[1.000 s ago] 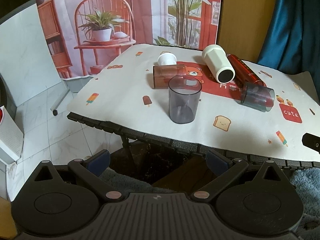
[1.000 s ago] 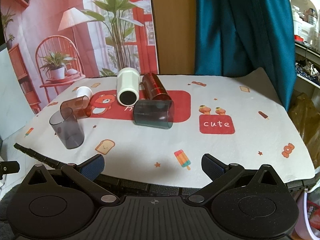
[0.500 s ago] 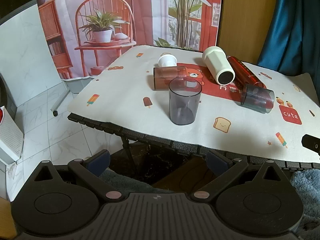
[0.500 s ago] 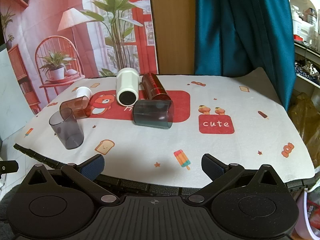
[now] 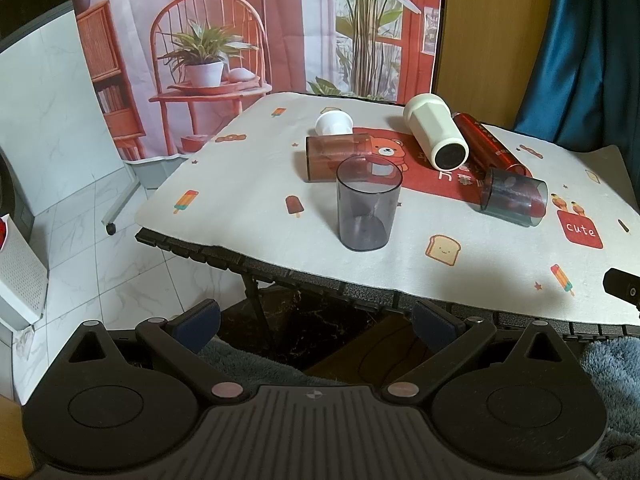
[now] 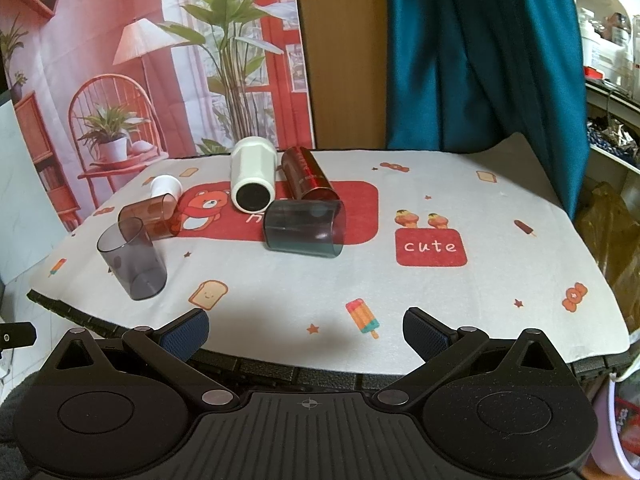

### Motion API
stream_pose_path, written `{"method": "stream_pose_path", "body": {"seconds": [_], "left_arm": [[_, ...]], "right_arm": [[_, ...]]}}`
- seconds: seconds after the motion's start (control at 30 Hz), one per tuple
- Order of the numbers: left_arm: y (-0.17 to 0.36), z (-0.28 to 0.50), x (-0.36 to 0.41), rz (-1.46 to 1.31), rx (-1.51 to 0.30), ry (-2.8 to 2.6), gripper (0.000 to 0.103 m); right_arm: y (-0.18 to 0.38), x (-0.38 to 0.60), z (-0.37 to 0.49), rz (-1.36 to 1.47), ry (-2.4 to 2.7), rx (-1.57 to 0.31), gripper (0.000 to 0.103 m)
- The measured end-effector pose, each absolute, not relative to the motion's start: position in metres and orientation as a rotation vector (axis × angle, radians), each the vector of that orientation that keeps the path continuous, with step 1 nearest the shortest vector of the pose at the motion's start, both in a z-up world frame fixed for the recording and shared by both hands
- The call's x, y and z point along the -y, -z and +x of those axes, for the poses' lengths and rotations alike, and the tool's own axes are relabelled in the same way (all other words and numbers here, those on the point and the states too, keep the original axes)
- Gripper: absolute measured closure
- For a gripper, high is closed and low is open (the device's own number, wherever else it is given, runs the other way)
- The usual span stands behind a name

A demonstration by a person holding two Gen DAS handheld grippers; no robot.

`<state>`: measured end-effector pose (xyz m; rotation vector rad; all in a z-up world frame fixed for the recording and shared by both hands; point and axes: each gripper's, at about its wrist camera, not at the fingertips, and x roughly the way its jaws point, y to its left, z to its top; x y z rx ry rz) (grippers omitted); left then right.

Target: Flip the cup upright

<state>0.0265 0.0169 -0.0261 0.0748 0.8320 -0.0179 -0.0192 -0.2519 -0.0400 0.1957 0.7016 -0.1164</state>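
both jaws stood wide apart and held nothing: left gripper (image 5: 316,326) and right gripper (image 6: 306,330) hung short of the table's near edge. over the last second we noted almost no change; the left view had only drifted back a touch, no cup disturbed. the grey cup (image 5: 368,204) stood upright near the front-left edge of the table mat (image 6: 440,304). the dark tinted cup (image 6: 304,229) lay on its side mid-mat, touching the red bottle (image 6: 307,175); the brown cup (image 6: 150,218) and white tumbler (image 6: 253,179) lay down too. we judged the next flip not yet begun.
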Motion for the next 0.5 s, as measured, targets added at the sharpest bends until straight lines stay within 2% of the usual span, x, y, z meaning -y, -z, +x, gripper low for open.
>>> {"method": "stream_pose_path", "body": {"seconds": [0.5], "left_arm": [[0.0231,0.0248,-0.0157,0.072,-0.818,0.017,0.000]], "right_arm": [[0.0400,0.2520,-0.0191,0.196,0.116,-0.701,0.000]]}}
